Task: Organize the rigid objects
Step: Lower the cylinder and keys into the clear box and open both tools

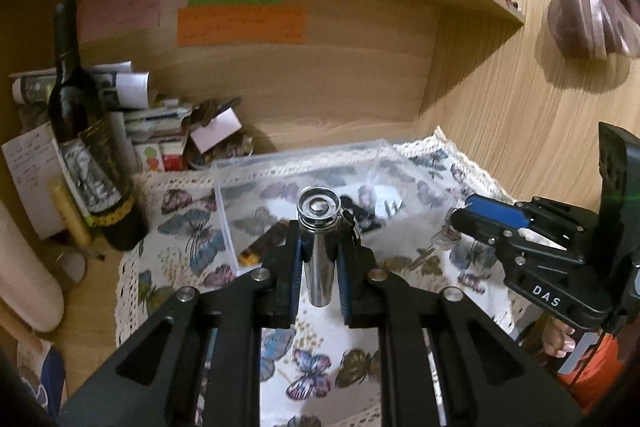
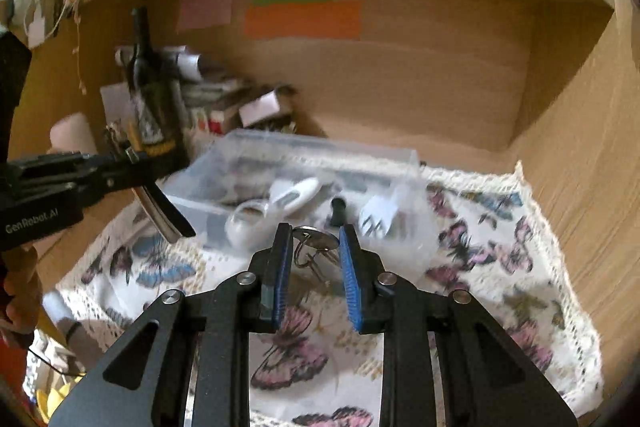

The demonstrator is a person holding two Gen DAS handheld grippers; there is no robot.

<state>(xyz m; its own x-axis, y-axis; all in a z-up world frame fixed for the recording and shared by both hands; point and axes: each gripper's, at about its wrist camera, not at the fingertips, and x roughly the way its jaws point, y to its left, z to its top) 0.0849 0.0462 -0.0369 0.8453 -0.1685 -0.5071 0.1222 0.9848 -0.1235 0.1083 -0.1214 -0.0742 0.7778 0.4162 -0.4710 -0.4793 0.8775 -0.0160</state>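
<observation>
The left gripper (image 1: 319,259) is clamped on a chrome metal cylinder (image 1: 319,247), its blue pads pressing both sides of the tube, which stands upright between the jaws with its ringed cap facing up. Just beyond those jaws sits a clear plastic bin (image 1: 280,163) on a butterfly-print cloth (image 1: 320,347); through its near wall, left of the jaws, a brown and yellow stick-shaped item (image 1: 262,245) lies inside. To the right of the left jaws the right gripper (image 1: 460,215) reaches in over a set of keys (image 1: 438,241). From its own camera, the right gripper (image 2: 312,263) has its jaws parted a moderate way with nothing pinched, and the key ring with a round metal tag (image 2: 314,241) lies on the cloth between and just ahead of the fingertips. Beyond them the bin holds white-handled scissors (image 2: 272,207) and a white plastic fork (image 2: 378,213). A dark wine bottle (image 1: 86,131) stands far left of the jaws.
</observation>
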